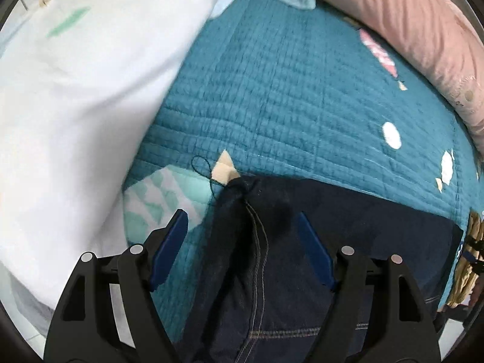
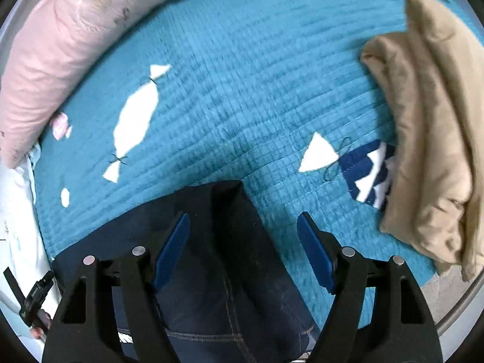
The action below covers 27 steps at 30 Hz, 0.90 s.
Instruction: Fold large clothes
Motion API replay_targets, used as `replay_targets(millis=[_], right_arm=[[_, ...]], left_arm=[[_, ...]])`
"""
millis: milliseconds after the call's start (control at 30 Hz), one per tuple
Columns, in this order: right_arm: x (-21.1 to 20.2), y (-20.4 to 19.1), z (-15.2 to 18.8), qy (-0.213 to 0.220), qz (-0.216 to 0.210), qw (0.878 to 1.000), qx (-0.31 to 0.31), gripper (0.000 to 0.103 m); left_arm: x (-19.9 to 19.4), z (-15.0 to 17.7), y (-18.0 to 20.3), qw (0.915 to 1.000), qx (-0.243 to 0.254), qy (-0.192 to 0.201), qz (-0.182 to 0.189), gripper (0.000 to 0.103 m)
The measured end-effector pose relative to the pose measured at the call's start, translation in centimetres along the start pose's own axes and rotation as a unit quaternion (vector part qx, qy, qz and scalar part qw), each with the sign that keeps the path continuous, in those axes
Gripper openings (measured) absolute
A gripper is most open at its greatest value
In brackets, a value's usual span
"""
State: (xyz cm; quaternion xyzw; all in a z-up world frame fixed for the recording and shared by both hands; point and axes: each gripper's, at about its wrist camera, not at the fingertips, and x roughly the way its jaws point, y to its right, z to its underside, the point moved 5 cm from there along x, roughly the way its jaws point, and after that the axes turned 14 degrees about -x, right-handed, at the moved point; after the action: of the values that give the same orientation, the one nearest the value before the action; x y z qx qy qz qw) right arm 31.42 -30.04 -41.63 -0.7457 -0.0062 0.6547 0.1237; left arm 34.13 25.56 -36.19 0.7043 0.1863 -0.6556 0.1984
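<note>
Left wrist, dark jeans (image 1: 272,272), no legible writing

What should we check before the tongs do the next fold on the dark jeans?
1. Left tongs let go of the jeans: ok, blue pads apart, cloth lies loose between them.
2. Right tongs let go: ok, open above the jeans.
3. Jeans lie on the teal quilt: ok.
4. Folded edge neat: not ok, left corner is bunched.
5. Quilt beyond the jeans is free: ok in both views.
6. Tan garment is apart from the jeans: ok.
</note>
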Motion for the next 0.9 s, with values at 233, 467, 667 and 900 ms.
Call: replay_targets(millis=[233,467,667,900], right_arm=[[2.5,-0.3,-0.6,-0.019,-0.042,0.999,0.021,0.07],[4.2,-1.3,-2.2,-0.016,-0.075,0.997,0.032,0.069],[4.1,-2.7,-2.3,-0.019,-0.04,0.999,0.012,0.027],[2.7,-3.8,-1.7,0.01,-0.039,0.999,0.019,0.01]], left_arm=[[2.1,-0.8,-0.1,0.9994,-0.007,-0.027,0.023,0.084],[3.0,-1.4,0.0,0.9991,-0.005,-0.033,0.025,0.082],[2.6,-1.1,1.4,0.9995,0.024,-0.006,0.018,0.052],[1.5,-1.1,1.0,0.998,-0.022,-0.02,0.056,0.027]])
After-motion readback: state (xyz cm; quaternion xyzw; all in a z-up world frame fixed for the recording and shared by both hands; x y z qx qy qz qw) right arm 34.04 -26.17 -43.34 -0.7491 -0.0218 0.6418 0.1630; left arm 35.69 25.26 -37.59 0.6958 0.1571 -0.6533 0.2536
